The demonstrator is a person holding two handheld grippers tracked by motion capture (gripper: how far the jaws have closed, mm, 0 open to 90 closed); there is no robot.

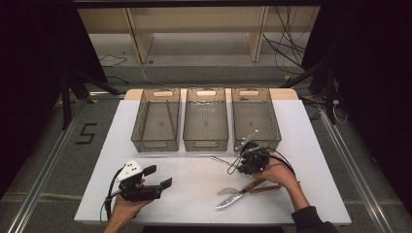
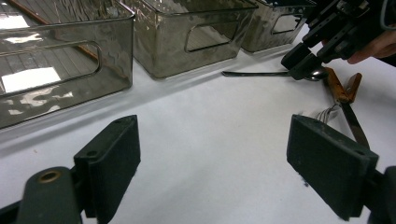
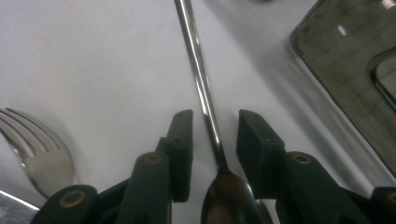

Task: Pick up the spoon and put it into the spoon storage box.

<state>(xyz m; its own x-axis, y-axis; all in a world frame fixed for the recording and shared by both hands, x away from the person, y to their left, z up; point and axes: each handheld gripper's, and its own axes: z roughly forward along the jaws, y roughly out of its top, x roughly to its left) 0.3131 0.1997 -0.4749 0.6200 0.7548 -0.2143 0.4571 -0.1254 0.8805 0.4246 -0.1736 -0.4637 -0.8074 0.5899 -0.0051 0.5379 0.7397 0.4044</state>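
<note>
High view: a white table [image 1: 194, 194] carries three smoky clear plastic bins [image 1: 205, 121] on a grey floor taped with a black "5" [image 1: 86, 133], while the left gripper [image 1: 158, 177] rests jaws apart. Left gripper view: the right gripper [image 2: 303, 63] meets a slim steel spoon [image 2: 254, 73] beside a wooden-handled knife [image 2: 343, 100]. Right gripper view: jaws straddle the spoon's handle, not yet closed, near a steel fork [image 3: 35, 149].

My left hand-held gripper [image 1: 160, 177] sits low near me, its jaws spread wide apart. My right hand-held gripper [image 3: 215, 135] points down, tipped forward, with its jaws close together but with a small gap between them.
</note>
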